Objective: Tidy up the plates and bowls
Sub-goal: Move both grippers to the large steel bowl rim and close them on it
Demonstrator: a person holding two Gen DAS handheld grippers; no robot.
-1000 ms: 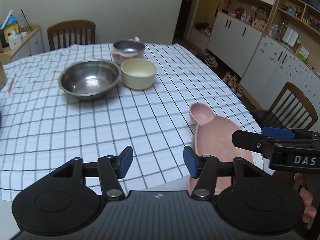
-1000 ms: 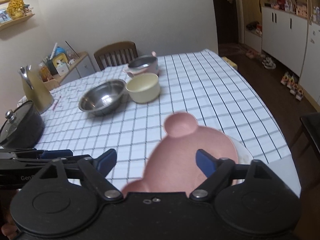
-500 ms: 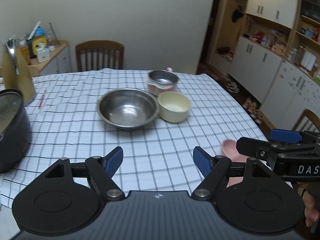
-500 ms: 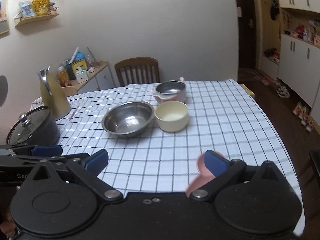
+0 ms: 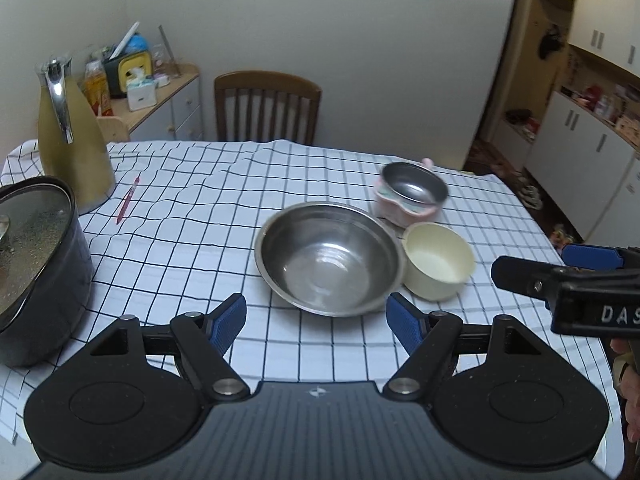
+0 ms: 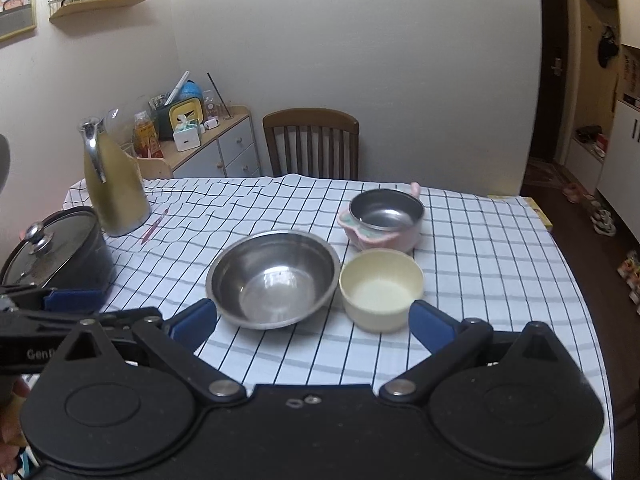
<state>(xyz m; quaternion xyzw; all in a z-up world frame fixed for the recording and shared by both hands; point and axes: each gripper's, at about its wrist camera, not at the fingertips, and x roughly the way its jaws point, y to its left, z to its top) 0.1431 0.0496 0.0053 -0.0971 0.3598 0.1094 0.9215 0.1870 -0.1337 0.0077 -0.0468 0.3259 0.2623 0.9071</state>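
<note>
A large steel bowl (image 5: pixel 329 258) (image 6: pixel 274 278) sits mid-table on the checked cloth. A cream bowl (image 5: pixel 438 266) (image 6: pixel 381 288) stands right beside it. Behind them is a small steel bowl nested in a pink dish (image 5: pixel 410 194) (image 6: pixel 384 218). My left gripper (image 5: pixel 316 322) is open and empty, held above the near side of the table. My right gripper (image 6: pixel 312 322) is open and empty too; it shows side-on in the left wrist view (image 5: pixel 560 268). The pink plate seen earlier is out of view.
A black lidded pot (image 5: pixel 34 268) (image 6: pixel 56 254) sits at the left edge. A gold jug (image 5: pixel 72 140) (image 6: pixel 114 188) and a red pen (image 5: pixel 128 200) lie behind it. A wooden chair (image 5: pixel 267 106) stands at the far side, a cluttered side cabinet (image 6: pixel 200 140) at the back left.
Both grippers rose and swung left, away from the pink plate at the near right. The plate dropped out of view; the pot and jug came into view. Both stayed open.
</note>
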